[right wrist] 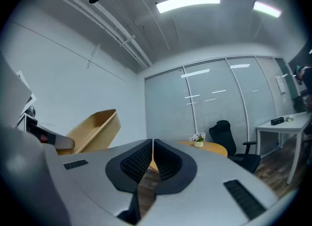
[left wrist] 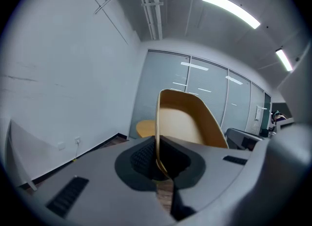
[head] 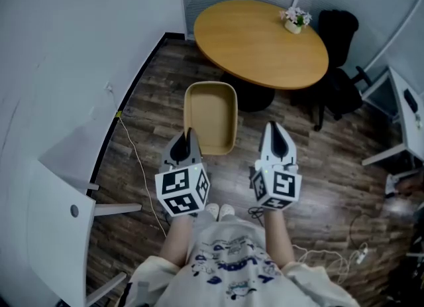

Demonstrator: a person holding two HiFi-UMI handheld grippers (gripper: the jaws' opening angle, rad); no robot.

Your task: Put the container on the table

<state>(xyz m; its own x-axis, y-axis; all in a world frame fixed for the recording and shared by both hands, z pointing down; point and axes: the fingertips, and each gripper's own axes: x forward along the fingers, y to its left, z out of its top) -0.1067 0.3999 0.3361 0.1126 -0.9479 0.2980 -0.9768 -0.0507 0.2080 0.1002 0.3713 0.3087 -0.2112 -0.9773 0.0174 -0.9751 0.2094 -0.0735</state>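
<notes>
1. Left gripper [head: 189, 134]: the jaws are clamped on the near rim of the tan container [head: 211, 117]. In the left gripper view the thin rim runs straight down between the two pads [left wrist: 141, 160], and the tray rises beyond them with its hollow side to the right.
2. Right gripper [head: 274, 128]: the jaws are drawn almost together, leaving a thin slit with nothing in it. It sits at 3 o'clock of the container, apart from it.
3. Container: held by the left gripper alone at 12 o'clock of the person, open side up, over the wood floor [head: 218, 176]. It is not on the table.
4. Round wooden table [head: 262, 42]: beyond the container at about 1 o'clock. A small flower pot [head: 295, 19] stands near its far edge.
5. Black chair [head: 338, 34]: past the table at 2 o'clock.
</notes>
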